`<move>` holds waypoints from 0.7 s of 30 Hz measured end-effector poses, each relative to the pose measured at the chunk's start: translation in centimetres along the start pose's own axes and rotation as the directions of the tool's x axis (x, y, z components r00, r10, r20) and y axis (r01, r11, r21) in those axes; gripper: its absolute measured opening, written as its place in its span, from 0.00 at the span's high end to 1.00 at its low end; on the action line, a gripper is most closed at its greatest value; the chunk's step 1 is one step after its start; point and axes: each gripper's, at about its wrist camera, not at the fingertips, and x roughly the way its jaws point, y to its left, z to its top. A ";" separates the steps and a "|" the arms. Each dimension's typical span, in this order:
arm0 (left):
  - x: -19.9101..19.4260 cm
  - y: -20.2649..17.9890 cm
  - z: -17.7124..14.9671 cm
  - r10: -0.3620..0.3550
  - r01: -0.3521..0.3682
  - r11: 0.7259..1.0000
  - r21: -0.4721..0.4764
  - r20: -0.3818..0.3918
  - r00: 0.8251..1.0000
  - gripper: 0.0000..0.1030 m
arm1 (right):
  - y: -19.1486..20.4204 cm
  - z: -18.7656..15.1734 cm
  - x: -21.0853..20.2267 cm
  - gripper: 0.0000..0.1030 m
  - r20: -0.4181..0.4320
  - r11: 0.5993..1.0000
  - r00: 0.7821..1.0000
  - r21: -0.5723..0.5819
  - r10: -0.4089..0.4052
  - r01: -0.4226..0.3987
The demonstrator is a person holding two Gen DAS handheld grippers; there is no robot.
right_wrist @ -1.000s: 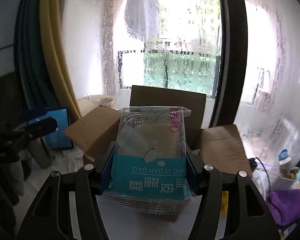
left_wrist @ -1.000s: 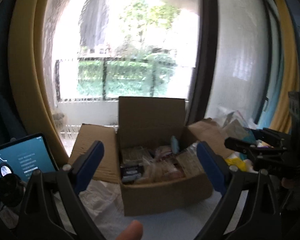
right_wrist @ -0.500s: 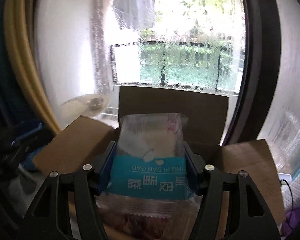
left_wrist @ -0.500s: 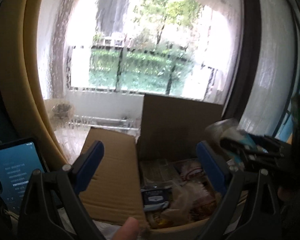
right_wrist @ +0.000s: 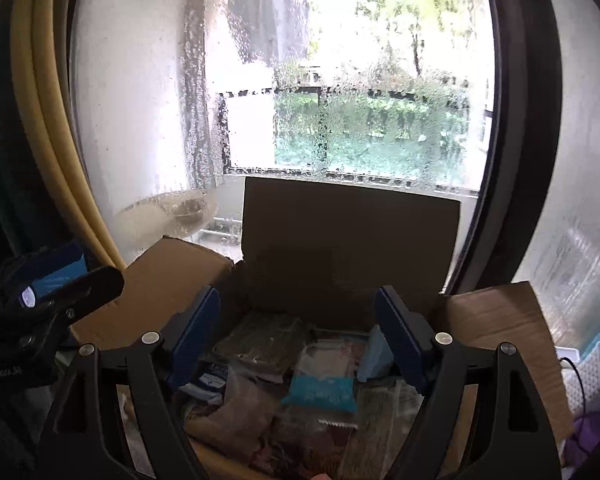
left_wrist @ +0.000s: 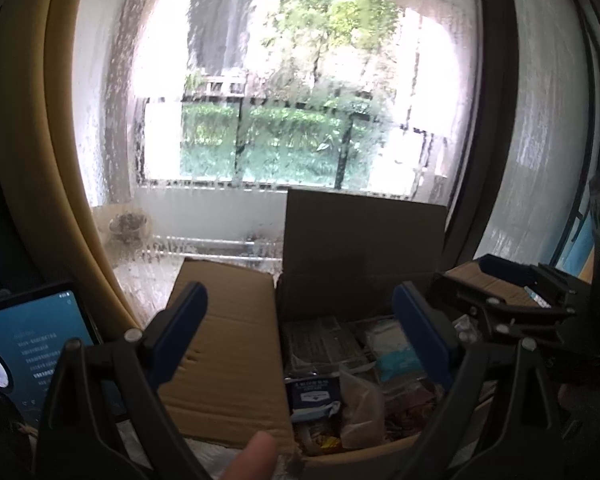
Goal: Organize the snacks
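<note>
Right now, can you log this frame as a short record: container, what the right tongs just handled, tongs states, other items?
container: cardboard box, flaps open, snack packets inside
released item: teal-banded clear snack packet, lying in the box on other packets
right tongs: open, jaws have just been opening, nothing between them, over the box
left tongs: open, empty
beside box: tablet, screen lit

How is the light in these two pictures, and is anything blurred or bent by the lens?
Left wrist view: the window is overexposed, the cardboard box is dim inside, and the edges bend from the fisheye. Right wrist view: the same backlight, with the snack packets soft and shadowed in the box.
</note>
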 end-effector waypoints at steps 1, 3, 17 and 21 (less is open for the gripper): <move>-0.5 -0.4 -0.1 0.006 -0.006 1.000 0.016 0.005 1.000 0.08 | 0.0 -0.1 -0.6 0.20 0.002 1.000 1.000 0.004 -0.002 0.002; -1.3 -0.9 -0.2 0.005 -0.005 1.000 0.023 0.009 1.000 0.08 | -0.1 -0.3 -1.7 0.20 0.007 1.000 1.000 0.015 -0.006 0.006; -10.9 -4.1 -2.3 -0.010 0.006 0.997 0.074 0.057 0.998 0.08 | 2.0 -2.5 -11.3 0.20 0.060 0.999 0.998 -0.036 -0.012 0.014; -14.3 -4.5 -2.9 0.000 -0.006 0.998 0.067 0.097 0.995 0.08 | 2.3 -3.4 -14.1 0.20 0.082 0.999 0.997 -0.034 -0.014 0.017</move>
